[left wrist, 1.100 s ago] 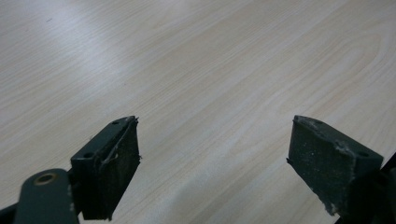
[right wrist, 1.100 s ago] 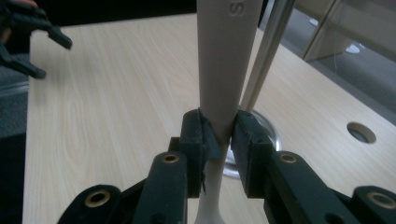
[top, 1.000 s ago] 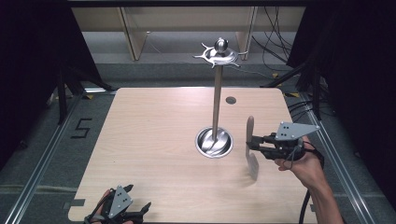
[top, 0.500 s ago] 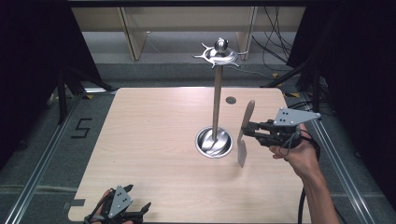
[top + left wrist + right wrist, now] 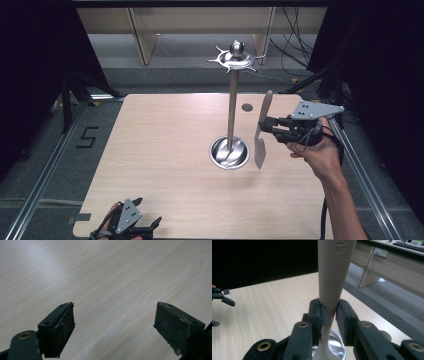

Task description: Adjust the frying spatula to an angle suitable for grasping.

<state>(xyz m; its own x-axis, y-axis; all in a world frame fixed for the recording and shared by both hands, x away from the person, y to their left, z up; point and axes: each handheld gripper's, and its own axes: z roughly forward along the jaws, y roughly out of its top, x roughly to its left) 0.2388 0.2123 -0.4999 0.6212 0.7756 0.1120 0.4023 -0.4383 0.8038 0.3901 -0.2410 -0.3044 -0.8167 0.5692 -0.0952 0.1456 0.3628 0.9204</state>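
High view: right gripper (image 5: 266,127) clamped on a spatula (image 5: 261,135), long axis near upright, handle up, blade hanging above the table (image 5: 160,150) just right of the stand's (image 5: 231,100) dish base; hooks at the stand's crown up and to the left of the handle. Left gripper (image 5: 131,225) parked at the near table edge, well apart.
Left gripper view: jaws spread wide, nothing between, bare wood beyond.
Right gripper view: pads (image 5: 319,315) pressed on the spatula's (image 5: 332,277) narrow neck, handle rising above
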